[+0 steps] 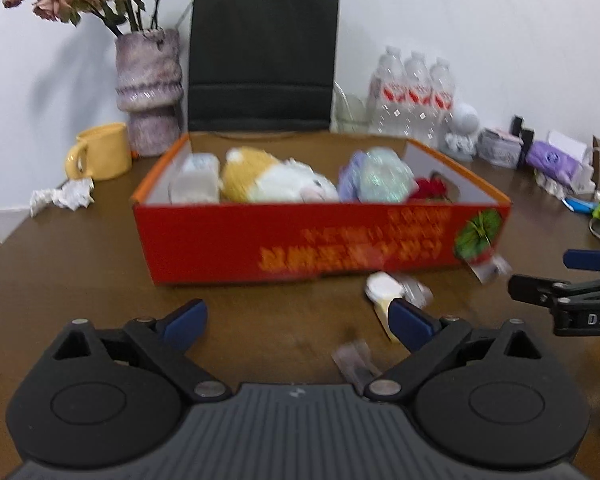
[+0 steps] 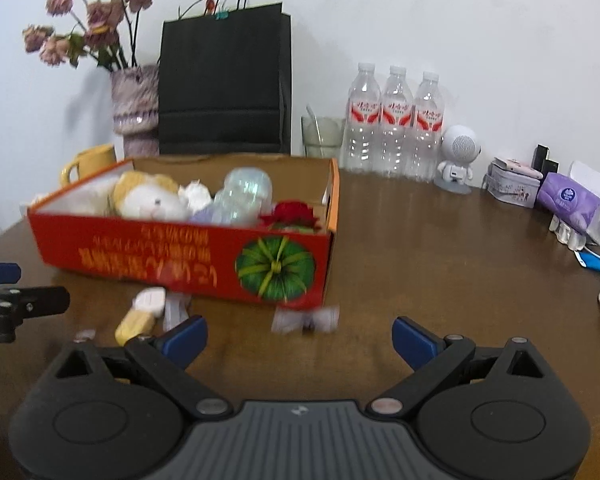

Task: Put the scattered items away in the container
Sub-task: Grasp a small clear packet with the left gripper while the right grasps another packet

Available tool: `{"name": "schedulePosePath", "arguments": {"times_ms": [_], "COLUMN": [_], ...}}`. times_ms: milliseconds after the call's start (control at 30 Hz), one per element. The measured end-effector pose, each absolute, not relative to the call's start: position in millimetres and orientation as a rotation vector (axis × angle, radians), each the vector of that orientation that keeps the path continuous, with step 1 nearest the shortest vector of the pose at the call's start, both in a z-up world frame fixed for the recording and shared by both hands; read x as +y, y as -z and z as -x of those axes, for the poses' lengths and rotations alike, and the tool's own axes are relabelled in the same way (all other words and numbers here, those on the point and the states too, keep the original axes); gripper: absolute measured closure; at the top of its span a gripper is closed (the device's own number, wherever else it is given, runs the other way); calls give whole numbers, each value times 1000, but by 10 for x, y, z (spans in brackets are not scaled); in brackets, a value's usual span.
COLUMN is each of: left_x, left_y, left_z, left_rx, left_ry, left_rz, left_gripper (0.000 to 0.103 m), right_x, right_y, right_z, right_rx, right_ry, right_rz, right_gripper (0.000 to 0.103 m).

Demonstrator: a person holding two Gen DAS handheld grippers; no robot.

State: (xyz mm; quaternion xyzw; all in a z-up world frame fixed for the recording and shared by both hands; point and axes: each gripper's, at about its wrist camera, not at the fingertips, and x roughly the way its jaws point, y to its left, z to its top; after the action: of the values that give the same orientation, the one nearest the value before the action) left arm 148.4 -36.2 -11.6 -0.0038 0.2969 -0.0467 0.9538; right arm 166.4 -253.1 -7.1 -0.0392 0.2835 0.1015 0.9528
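Observation:
A red cardboard box (image 1: 260,240) (image 2: 140,256) stands on the brown table and holds a plush toy (image 1: 276,180) (image 2: 148,196), a clear globe (image 2: 246,192), a red rose (image 2: 290,216) and other items. In front of it lie a white and yellow packet (image 1: 384,294) (image 2: 140,314), a clear wrapper (image 2: 306,319) and a small clear piece (image 1: 354,360). My left gripper (image 1: 300,322) is open and empty, its right finger beside the packet. My right gripper (image 2: 300,340) is open and empty, just short of the wrapper.
Behind the box stand a black paper bag (image 2: 224,80), a vase of dried roses (image 1: 148,88), a yellow mug (image 1: 100,152), three water bottles (image 2: 396,120), a glass (image 2: 322,136) and a white robot figure (image 2: 458,160). Crumpled paper (image 1: 62,196) lies left; tissues (image 2: 568,200) right.

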Motion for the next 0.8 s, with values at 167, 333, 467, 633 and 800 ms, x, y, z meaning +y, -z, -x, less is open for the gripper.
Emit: {"name": "schedulePosePath", "arguments": {"times_ms": [167, 333, 467, 633, 800], "left_x": [-507, -573, -623, -635, -581], "left_y": [227, 318, 316, 326, 302], "left_z": [-1426, -1430, -1422, -1457, -1607], "left_rx": [655, 697, 685, 667, 657], "left_ry": [108, 98, 90, 101, 93], "left_rz": [-4, 13, -11, -23, 2], "left_gripper": [18, 45, 84, 86, 86], "right_x": [-2557, -2634, -2681, -2670, -2658], "right_y": [140, 178, 206, 221, 200], "right_z": [-1585, -1601, -1614, -1647, -1746], "right_rx": [592, 608, 616, 623, 607], "right_ry": [-204, -186, -184, -197, -208], "right_rz": [96, 84, 67, 69, 76], "right_gripper": [4, 4, 4, 4, 6]}}
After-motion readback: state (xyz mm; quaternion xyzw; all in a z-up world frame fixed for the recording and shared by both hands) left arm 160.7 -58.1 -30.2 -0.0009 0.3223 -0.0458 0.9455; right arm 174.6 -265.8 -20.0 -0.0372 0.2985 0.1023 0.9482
